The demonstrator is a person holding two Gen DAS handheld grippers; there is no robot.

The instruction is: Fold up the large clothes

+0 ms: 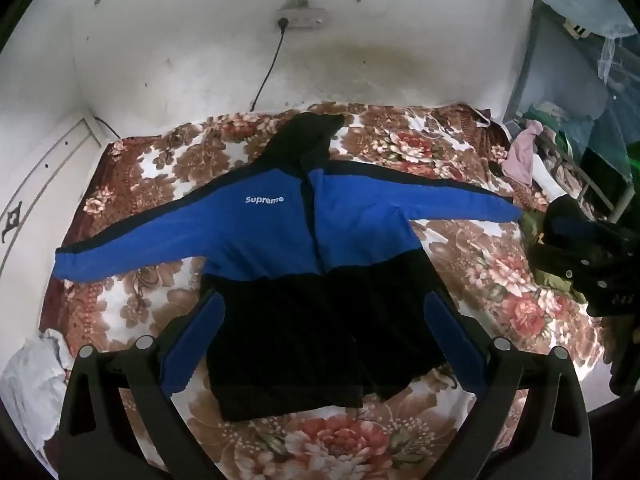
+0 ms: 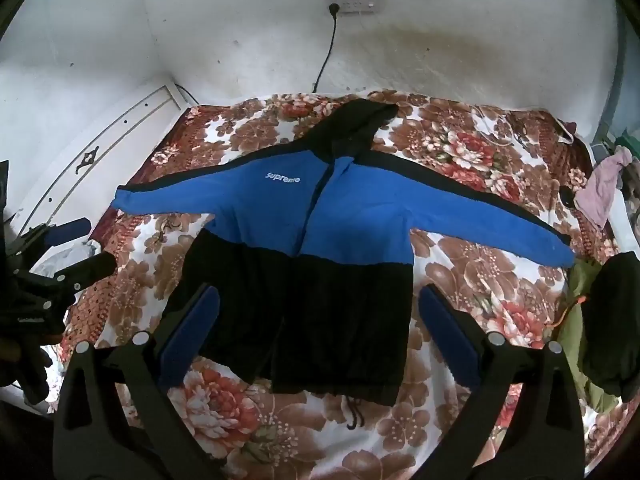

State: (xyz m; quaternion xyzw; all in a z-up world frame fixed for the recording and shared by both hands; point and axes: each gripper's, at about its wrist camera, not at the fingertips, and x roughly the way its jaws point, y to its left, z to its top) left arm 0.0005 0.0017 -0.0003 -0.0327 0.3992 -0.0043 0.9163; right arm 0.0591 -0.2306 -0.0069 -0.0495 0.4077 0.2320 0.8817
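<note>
A blue and black hooded jacket [image 1: 280, 232] lies flat, front up, on a floral bedspread [image 1: 480, 264], both sleeves spread wide and the black hood toward the wall. It also shows in the right wrist view [image 2: 312, 224]. My left gripper [image 1: 324, 304] is open and empty, hovering above the jacket's black lower half. My right gripper [image 2: 320, 296] is open and empty, also above the lower half. The other gripper shows at the right edge of the left wrist view [image 1: 592, 248] and at the left edge of the right wrist view [image 2: 60, 256].
A white wall with a power strip [image 1: 300, 20] and cable stands behind the bed. A pile of dark and olive clothes [image 2: 600, 320] lies at the bed's right edge, near the right sleeve cuff. A pink cloth [image 1: 520, 152] lies at the far right. White cloth [image 1: 32, 380] sits left.
</note>
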